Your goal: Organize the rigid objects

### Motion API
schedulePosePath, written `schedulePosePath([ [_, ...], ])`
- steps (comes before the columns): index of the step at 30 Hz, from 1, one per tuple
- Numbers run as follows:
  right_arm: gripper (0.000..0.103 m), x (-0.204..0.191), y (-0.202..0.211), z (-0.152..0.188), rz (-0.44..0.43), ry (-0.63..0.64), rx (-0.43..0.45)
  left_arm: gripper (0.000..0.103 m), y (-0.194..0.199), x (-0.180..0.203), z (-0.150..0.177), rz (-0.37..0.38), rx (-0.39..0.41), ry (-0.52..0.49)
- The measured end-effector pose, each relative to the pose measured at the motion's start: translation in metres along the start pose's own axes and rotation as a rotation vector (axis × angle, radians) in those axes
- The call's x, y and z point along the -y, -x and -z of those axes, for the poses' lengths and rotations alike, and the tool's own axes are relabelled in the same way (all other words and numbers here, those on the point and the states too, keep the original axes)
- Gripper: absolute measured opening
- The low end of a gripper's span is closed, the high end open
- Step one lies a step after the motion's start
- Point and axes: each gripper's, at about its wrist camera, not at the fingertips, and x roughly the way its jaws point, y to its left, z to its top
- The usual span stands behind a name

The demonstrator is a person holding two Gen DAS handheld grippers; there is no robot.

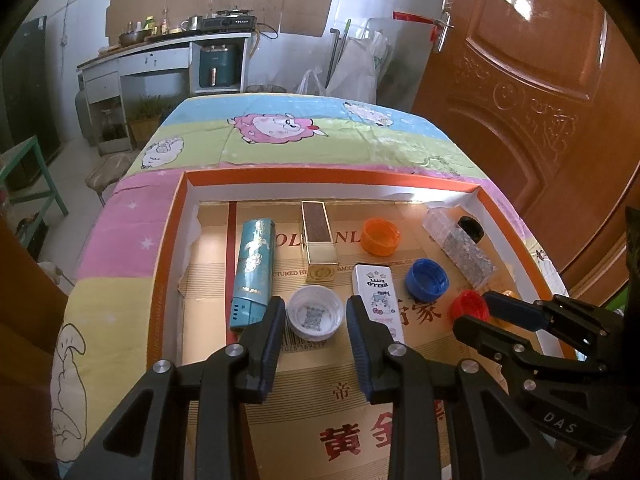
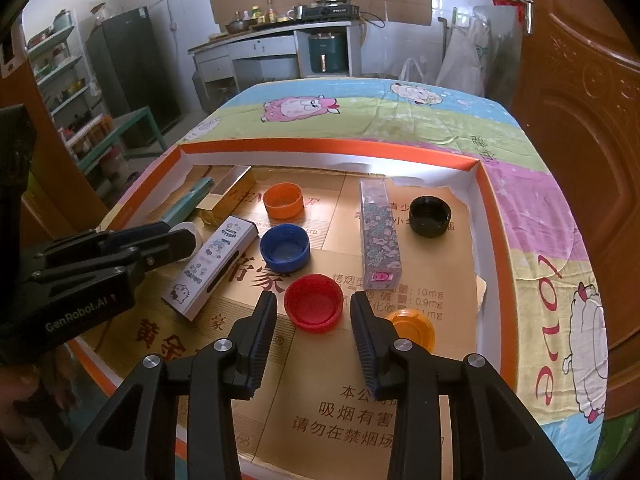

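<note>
A shallow orange-rimmed box [image 1: 320, 178] lined with gold cardboard holds the objects. My left gripper [image 1: 316, 308] stands open around a white bottle cap [image 1: 315, 317], its pads just beside the rim. My right gripper [image 2: 314, 304] is open around a red cap [image 2: 314, 308], with a gap on each side. Also in the box lie a teal lighter [image 1: 254, 264], a gold box [image 1: 318, 244], a white Hello Kitty box [image 1: 378, 300], a floral clear box [image 2: 378, 232], and orange [image 2: 284, 200], blue [image 2: 285, 247], black [image 2: 431, 215] and yellow-orange [image 2: 414, 328] caps.
The box sits on a table under a cartoon sheep cloth [image 1: 280, 128]. A brown wooden door [image 1: 540, 80] stands close on the right. A counter with a stove [image 1: 168, 40] is at the back, and a green frame [image 1: 32, 168] is to the left.
</note>
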Motion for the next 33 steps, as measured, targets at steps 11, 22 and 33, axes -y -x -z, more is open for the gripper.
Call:
schedulePosePath([
  [11,0.039,0.0,0.005,0.0,-0.005,-0.001,0.008,0.039,0.007,-0.001,-0.001,0.001,0.016,0.001],
  [22,0.039,-0.007,0.022,0.001,-0.008,0.001,0.026,0.046,0.019,0.004,0.002,-0.011,0.033,-0.005],
  [33,0.039,-0.01,0.048,0.006,-0.006,-0.009,0.056,0.049,0.045,0.011,0.004,-0.016,0.067,-0.014],
])
